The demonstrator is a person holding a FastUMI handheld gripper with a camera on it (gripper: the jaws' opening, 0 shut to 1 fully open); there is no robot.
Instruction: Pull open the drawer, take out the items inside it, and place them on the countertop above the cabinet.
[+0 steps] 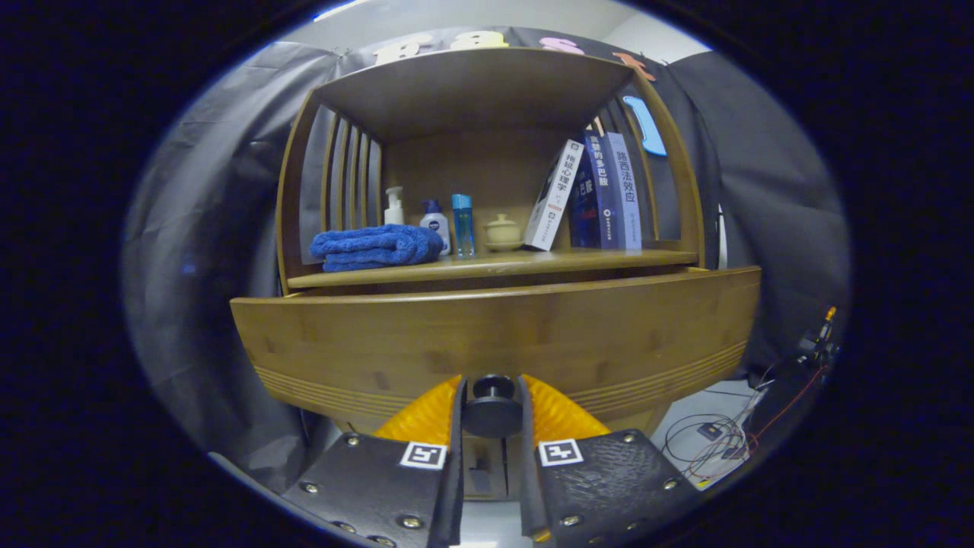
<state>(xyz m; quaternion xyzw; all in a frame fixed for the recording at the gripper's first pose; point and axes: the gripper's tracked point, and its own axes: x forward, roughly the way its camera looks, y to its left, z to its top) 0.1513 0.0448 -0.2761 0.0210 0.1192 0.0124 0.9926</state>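
Observation:
A wooden cabinet fills the view, with a wide drawer front (494, 335) right ahead of me. My gripper (492, 403) is shut on the drawer's dark round knob (492, 411), one finger pressing on each side of it. The drawer front stands slightly out from the cabinet body; its inside is hidden. Above the drawer lies the countertop (502, 262), the floor of an open shelf niche.
On the countertop lie a folded blue towel (375, 247), a white pump bottle (393, 207), a white bottle with a blue cap (436, 222), a blue bottle (462, 224), a small lidded cup (502, 232) and several books (593, 194). Cables (715, 441) lie on the floor to the right.

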